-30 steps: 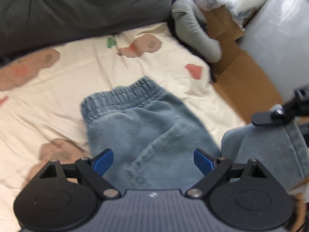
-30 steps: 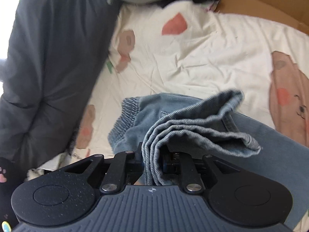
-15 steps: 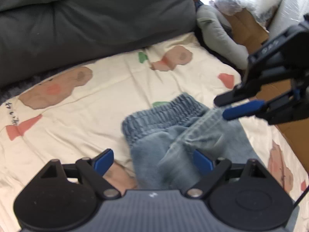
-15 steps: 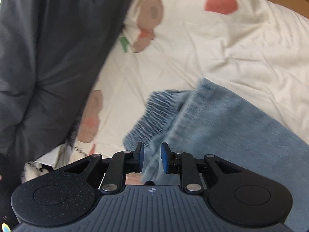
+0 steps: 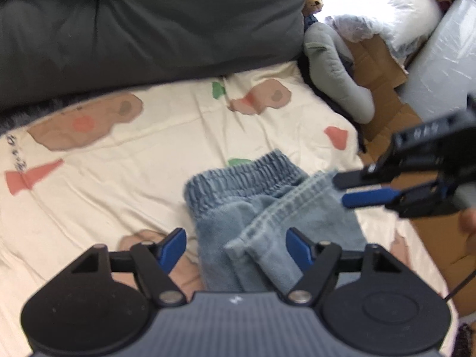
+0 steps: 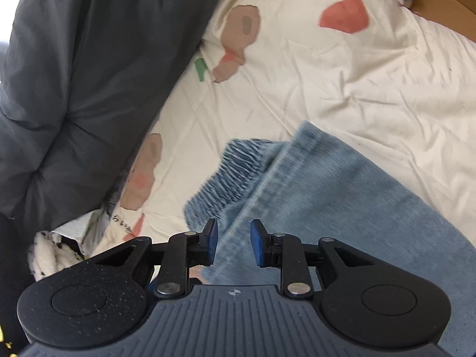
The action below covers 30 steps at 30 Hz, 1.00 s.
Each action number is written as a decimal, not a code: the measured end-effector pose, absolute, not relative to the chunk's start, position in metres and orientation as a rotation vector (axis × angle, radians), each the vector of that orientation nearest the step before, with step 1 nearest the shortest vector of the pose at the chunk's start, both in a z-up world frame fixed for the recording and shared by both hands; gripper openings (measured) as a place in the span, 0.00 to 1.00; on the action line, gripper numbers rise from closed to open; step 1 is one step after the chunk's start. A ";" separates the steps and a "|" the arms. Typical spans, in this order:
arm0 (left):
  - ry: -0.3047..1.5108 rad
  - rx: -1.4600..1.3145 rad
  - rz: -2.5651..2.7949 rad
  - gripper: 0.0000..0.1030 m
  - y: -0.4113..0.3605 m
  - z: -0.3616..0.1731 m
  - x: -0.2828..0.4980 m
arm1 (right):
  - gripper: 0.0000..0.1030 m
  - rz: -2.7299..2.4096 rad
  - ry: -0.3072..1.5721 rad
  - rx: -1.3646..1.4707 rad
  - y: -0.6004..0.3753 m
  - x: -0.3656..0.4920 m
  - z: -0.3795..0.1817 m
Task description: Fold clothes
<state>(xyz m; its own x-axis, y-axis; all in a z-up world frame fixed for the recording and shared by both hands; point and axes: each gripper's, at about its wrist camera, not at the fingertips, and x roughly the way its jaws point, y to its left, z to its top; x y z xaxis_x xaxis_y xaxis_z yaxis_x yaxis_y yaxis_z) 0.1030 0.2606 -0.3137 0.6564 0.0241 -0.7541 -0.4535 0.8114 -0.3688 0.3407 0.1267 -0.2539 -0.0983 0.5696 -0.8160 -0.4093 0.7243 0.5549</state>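
Light blue jeans [image 5: 267, 208] lie folded on a cream bed sheet [image 5: 148, 148], the leg hems laid over the elastic waistband [image 5: 238, 175]. My left gripper [image 5: 235, 247] is open and empty, just above the near end of the jeans. My right gripper [image 6: 233, 242] is open a little and empty, over the folded leg [image 6: 342, 193]. It also shows in the left wrist view [image 5: 351, 192], at the right of the jeans beside the hem.
A dark grey duvet [image 5: 148, 23] lies along the far side of the sheet. A grey plush toy [image 5: 336, 68], cardboard [image 5: 383, 89] and a plastic-wrapped item [image 5: 446, 59] sit to the right. White pillows [image 5: 386, 9] are at the back right.
My right gripper carried the leg hems over onto the waistband, let go of them and has opened a little. My left gripper drew back from the jeans and stayed open.
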 end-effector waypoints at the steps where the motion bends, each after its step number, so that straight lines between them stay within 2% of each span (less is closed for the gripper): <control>1: 0.823 -0.581 0.282 0.73 0.259 -0.315 0.104 | 0.25 0.820 1.442 0.136 0.122 0.338 -0.258; 4: 0.840 -0.584 0.286 0.70 0.255 -0.320 0.104 | 0.26 0.806 1.401 0.107 0.104 0.329 -0.270; 6: 0.852 -0.587 0.288 0.62 0.252 -0.323 0.104 | 0.28 0.799 1.383 0.096 0.088 0.323 -0.276; 7: 0.857 -0.588 0.290 0.60 0.251 -0.325 0.104 | 0.34 0.786 1.380 0.092 0.081 0.321 -0.279; 8: 0.859 -0.583 0.296 0.57 0.250 -0.325 0.103 | 0.36 0.771 1.368 0.080 0.075 0.319 -0.282; 12: 0.850 -0.533 0.324 0.53 0.245 -0.317 0.101 | 0.36 0.755 1.297 0.001 0.063 0.304 -0.290; 14: 0.851 -0.494 0.319 0.53 0.241 -0.313 0.101 | 0.37 0.759 1.275 -0.014 0.062 0.299 -0.296; 17: 0.863 -0.449 0.306 0.53 0.236 -0.309 0.102 | 0.44 0.736 1.232 0.010 0.058 0.292 -0.307; 26: 0.916 -0.599 0.293 0.53 0.237 -0.337 0.108 | 0.50 0.714 1.197 -0.052 0.047 0.267 -0.339; 28: 0.911 -0.626 0.299 0.48 0.240 -0.341 0.109 | 0.51 0.710 1.180 -0.031 0.042 0.263 -0.343; 30: 0.907 -0.634 0.297 0.34 0.240 -0.341 0.111 | 0.52 0.707 1.158 -0.022 0.040 0.259 -0.345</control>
